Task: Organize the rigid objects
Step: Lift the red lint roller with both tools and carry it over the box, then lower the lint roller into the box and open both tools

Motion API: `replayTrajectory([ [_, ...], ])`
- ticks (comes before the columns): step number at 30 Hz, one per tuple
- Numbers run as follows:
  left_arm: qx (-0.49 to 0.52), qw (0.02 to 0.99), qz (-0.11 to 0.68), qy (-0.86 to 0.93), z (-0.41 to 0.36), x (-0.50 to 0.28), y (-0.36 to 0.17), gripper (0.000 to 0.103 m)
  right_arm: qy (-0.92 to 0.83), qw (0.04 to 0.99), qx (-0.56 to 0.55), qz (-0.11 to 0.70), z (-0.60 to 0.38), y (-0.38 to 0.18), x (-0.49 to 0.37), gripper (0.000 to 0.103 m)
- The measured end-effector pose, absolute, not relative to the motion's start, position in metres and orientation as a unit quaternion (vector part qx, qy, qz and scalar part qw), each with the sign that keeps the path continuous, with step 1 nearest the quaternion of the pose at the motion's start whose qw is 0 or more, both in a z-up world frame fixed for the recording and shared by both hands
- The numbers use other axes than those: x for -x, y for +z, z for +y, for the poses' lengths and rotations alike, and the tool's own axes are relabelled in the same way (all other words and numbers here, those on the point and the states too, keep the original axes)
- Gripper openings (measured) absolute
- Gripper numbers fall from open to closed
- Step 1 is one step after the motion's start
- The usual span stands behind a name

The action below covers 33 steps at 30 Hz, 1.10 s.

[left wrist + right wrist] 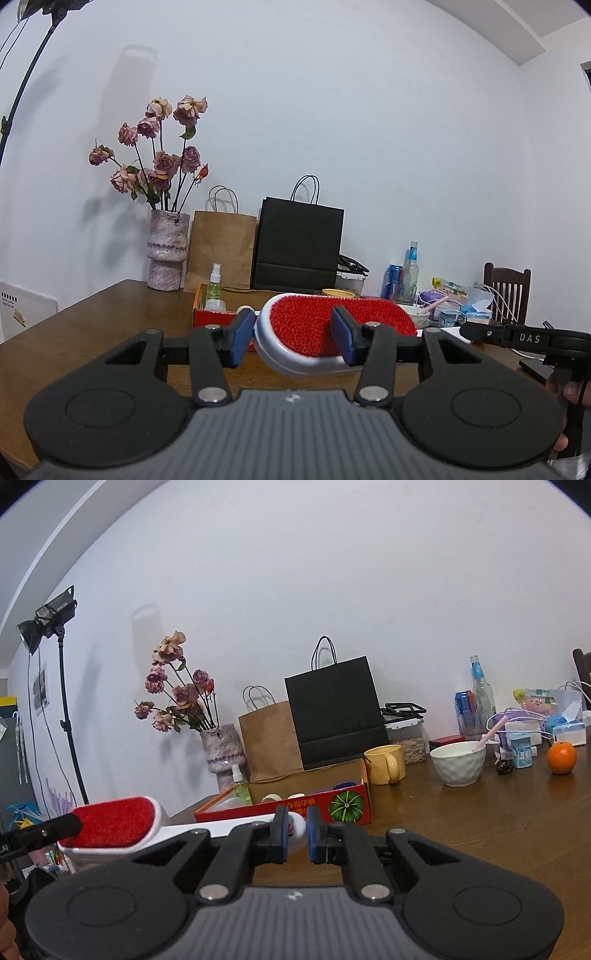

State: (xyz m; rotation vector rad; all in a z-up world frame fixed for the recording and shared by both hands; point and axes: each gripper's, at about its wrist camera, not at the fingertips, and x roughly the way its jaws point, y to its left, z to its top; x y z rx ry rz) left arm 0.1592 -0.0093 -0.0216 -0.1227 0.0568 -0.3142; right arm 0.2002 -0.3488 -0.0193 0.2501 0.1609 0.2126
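Lint brush [332, 325] with a red pile face and a white body fills the middle of the left wrist view, its head lying crosswise between the blue pads of the left gripper [293, 338]. Those jaws stand at a middling width and clamp the head on both sides, holding it clear above the wooden counter [92, 332]. Behind it sits a red box [207, 314] with a small spray bottle [215, 286] standing in it, then a vase of dried roses [166, 251], a brown paper bag [221, 247] and a black paper bag [299, 247] against the wall. At the right edge the right gripper's black arm juts in.

From the right wrist view, the right gripper [297, 834] has its jaws drawn narrow, pinched on the round end of the brush's white handle — the red head [110, 823] points away to the left, where a black finger of the left gripper [44, 832] meets it. The red box [295, 797] lies just beyond on the counter [480, 830], with a yellow mug [384, 764], a white bowl [458, 762] and an orange [561, 757] further right.
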Motion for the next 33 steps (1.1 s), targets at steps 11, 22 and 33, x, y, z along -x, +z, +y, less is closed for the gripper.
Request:
replayTrajectory([
  [11,0.044,0.986,0.022,-0.159,-0.02,-0.261,0.031,0.047,0.116,0.983,-0.124,0.072,-0.352,0.031,-0.308,0.011],
  [22,0.055,0.98,0.083,-0.173,-0.026,-0.419,0.07,0.047,0.123,0.97,-0.149,0.148,-0.368,0.063,-0.455,0.011],
  [33,0.079,0.945,0.267,-0.171,-0.032,-0.524,0.023,0.047,0.121,0.929,-0.139,0.322,-0.367,0.005,-0.562,0.011],
])
